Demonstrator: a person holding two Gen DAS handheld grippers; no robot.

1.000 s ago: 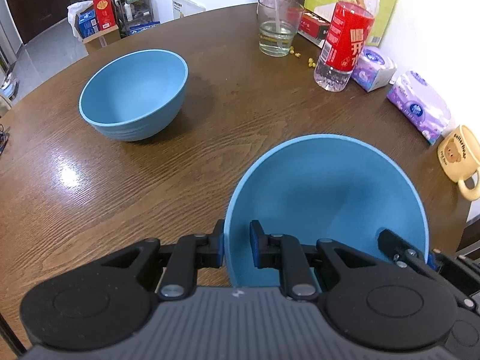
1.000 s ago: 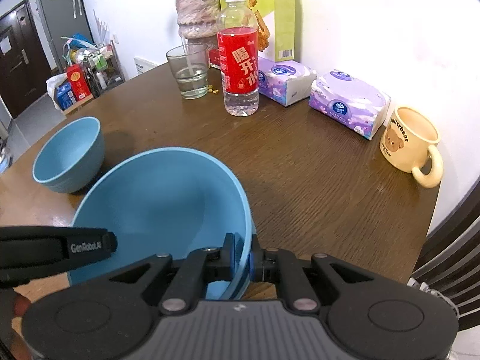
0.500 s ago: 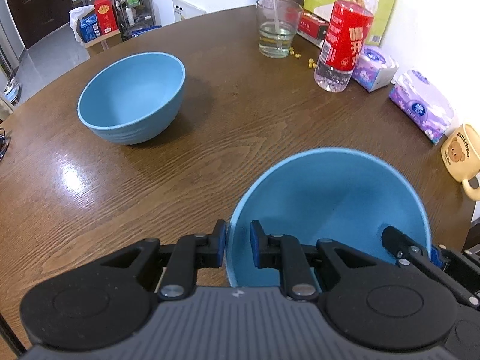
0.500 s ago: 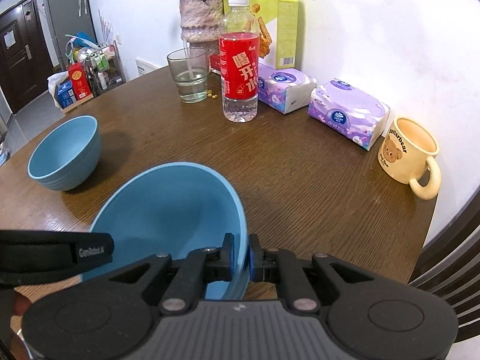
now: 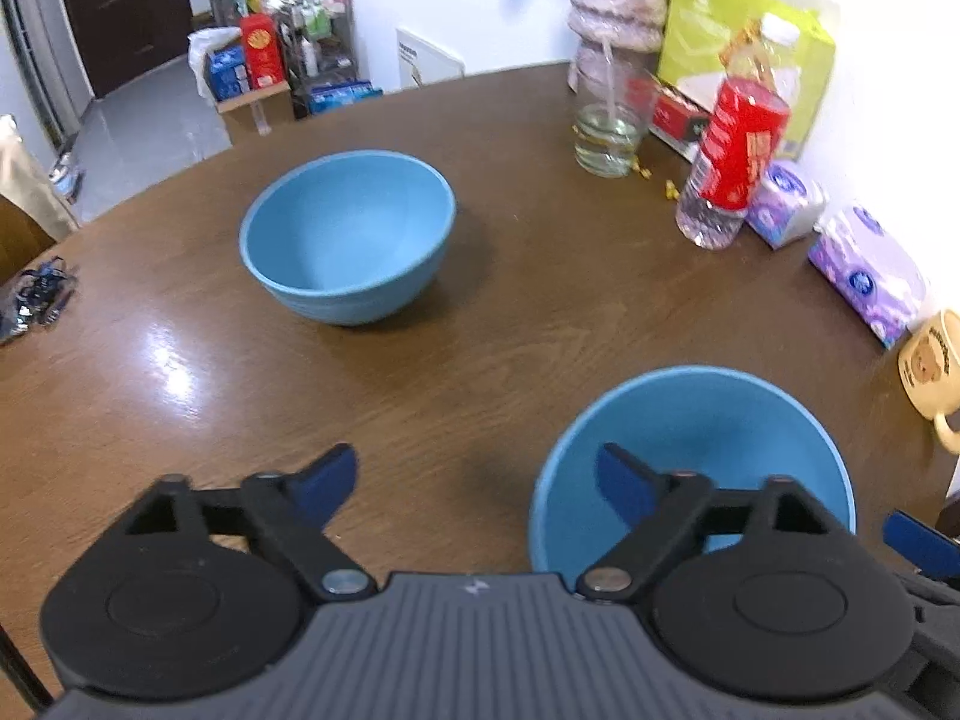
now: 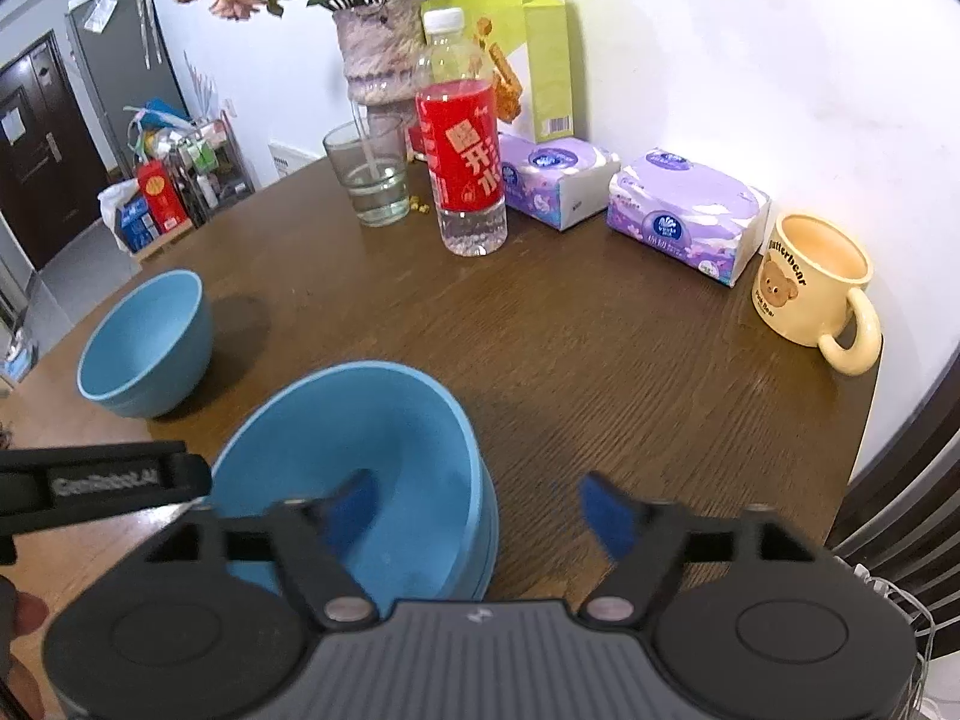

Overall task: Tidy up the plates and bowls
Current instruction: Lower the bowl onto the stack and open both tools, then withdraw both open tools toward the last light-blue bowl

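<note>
Two blue bowls stand on the brown wooden table (image 5: 540, 312). The far bowl (image 5: 348, 234) (image 6: 144, 342) sits alone toward the left. The near bowl (image 5: 708, 438) (image 6: 360, 450) rests on the table just in front of both grippers. My left gripper (image 5: 477, 480) has its jaws opening wide; the bowl's left rim lies between them, untouched. My right gripper (image 6: 480, 510) is opening too, one finger over the bowl's inside and one outside its right rim. The left gripper's black body (image 6: 102, 480) shows at the left of the right wrist view.
Along the wall stand a glass of water (image 6: 372, 180), a red-labelled bottle (image 6: 465, 180), two purple tissue packs (image 6: 690, 216), a yellow bear mug (image 6: 810, 282), a green box and a vase of flowers. The table's edge runs close on the right (image 6: 864, 432).
Both grippers were shut on the near bowl's rim and have now opened wide. The bowl has come down onto the table, and the left gripper has pulled up and back.
</note>
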